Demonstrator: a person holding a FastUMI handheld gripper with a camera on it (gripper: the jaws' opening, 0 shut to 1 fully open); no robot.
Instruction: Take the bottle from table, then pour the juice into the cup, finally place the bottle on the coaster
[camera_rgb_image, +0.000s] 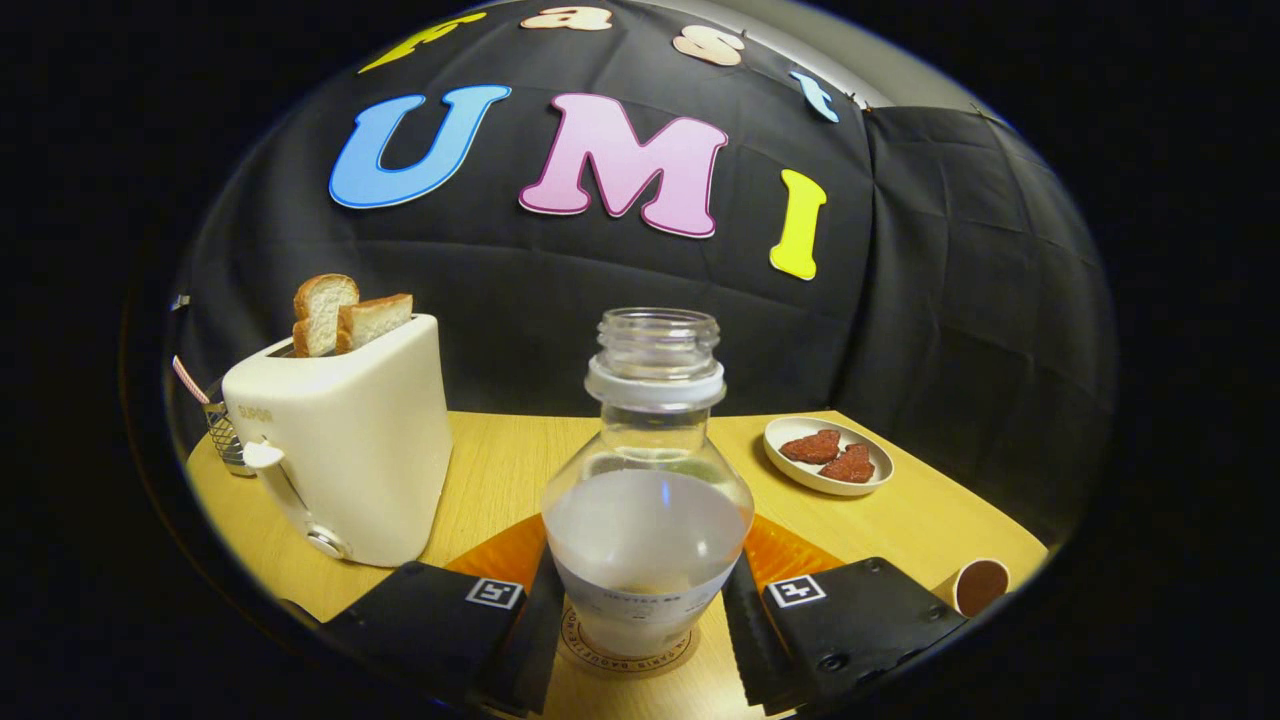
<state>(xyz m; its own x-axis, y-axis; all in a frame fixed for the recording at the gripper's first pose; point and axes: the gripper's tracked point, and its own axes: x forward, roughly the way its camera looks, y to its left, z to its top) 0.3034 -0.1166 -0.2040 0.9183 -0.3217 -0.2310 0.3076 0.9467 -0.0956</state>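
Bottle (647, 500) upright on the coaster (625, 655), between my tool's (640, 610) fingers.

Both fingers flank the bottle's lower body; I cannot tell whether they pinch it or have let go. Its neck is open, so I keep it upright. Cup (980, 586) sits to the right, toaster (345, 450) with bread to the left, plate (828, 455) beyond on the bench (930, 515); nothing crowds me.

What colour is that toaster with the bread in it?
The toaster is cream white, with a silver knob low on its side; the gripper view shows it.
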